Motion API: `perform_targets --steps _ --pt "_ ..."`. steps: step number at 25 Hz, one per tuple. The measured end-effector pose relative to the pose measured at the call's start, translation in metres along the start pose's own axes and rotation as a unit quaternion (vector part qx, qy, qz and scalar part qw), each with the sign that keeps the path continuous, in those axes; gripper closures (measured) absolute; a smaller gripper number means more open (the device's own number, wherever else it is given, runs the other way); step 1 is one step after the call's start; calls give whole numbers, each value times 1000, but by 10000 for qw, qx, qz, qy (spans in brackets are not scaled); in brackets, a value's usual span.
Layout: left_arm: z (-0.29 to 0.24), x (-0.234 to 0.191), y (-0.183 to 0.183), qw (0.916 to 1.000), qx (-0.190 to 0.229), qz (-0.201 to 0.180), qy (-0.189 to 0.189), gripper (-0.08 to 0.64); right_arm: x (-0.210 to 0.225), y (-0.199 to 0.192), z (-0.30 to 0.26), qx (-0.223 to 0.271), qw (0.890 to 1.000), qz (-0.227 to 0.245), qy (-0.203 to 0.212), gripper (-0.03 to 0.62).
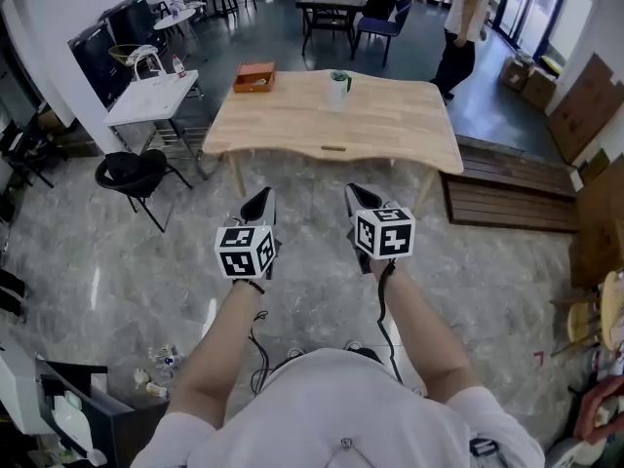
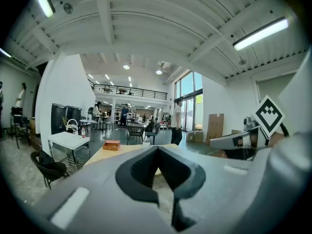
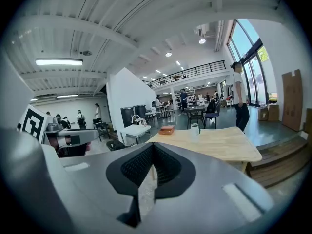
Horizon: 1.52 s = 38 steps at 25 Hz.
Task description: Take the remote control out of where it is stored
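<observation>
No remote control shows in any view. A light wooden table (image 1: 331, 120) stands ahead of me, with a small handle (image 1: 333, 148) on its front edge. On it rest an orange box (image 1: 253, 76) at the far left corner and a white cup (image 1: 337, 87) near the far middle. My left gripper (image 1: 261, 205) and right gripper (image 1: 359, 199) hang side by side over the floor, short of the table's front edge. Both are shut with nothing between their tips. The table, box (image 2: 111, 145) and cup (image 3: 195, 128) also appear beyond the closed tips in the left gripper (image 2: 158, 148) and right gripper (image 3: 153, 145) views.
A white side table (image 1: 151, 96) and a black chair (image 1: 135, 174) stand left of the wooden table. A low wooden platform (image 1: 512, 203) lies to its right. A person (image 1: 466, 22) stands behind the table, near a dark table with chairs (image 1: 331, 3).
</observation>
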<state>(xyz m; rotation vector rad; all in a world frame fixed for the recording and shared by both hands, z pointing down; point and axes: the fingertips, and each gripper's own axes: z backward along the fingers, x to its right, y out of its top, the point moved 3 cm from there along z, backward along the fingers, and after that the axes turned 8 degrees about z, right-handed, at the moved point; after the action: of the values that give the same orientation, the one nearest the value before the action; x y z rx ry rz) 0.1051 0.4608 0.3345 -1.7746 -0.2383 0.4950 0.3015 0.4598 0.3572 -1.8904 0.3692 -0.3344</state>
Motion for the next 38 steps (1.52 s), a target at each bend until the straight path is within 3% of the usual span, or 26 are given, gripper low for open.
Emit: perform_targets --steps 10,27,38 --pt "8 -26 -7 9999 -72 102 67 560 -22 -7 -21 -97 9999 -59 98 565" --pt "66 -150 -16 9987 -95 317 398 560 -131 -11 -87 -325 9986 210 369 565" --pt "24 -189 -8 9981 -56 340 514 560 -121 7 -148 -273 9983 223 466 565"
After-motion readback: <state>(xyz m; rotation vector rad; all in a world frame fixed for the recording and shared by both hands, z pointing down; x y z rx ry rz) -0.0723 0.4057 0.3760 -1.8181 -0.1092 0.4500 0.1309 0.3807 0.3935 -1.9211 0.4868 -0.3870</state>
